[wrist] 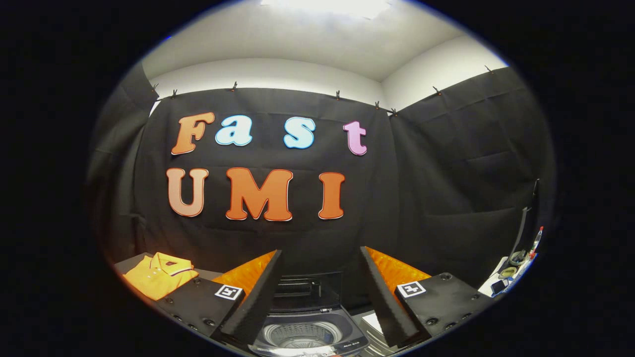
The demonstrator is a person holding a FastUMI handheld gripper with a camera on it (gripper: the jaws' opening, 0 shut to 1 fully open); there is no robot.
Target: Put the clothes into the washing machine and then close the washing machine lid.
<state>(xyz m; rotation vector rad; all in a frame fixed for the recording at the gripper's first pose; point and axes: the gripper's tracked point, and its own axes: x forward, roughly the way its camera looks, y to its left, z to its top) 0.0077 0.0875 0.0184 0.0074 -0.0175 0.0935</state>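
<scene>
My gripper (321, 287) is open, its two fingers spread wide with nothing between them. Low between the fingers sits a small top-loading washing machine (307, 337); its lid (307, 290) stands raised at the back and the metal drum shows inside. A folded yellow polo shirt (158, 273) with a dark-trimmed collar lies on a surface to the left, beyond the left finger. The gripper is well above and apart from both.
Black cloth walls close the booth behind and to the right. At the far right a white surface (503, 282) holds small items, including a bottle with a red cap (537, 240). A light object (373, 322) lies right of the washer.
</scene>
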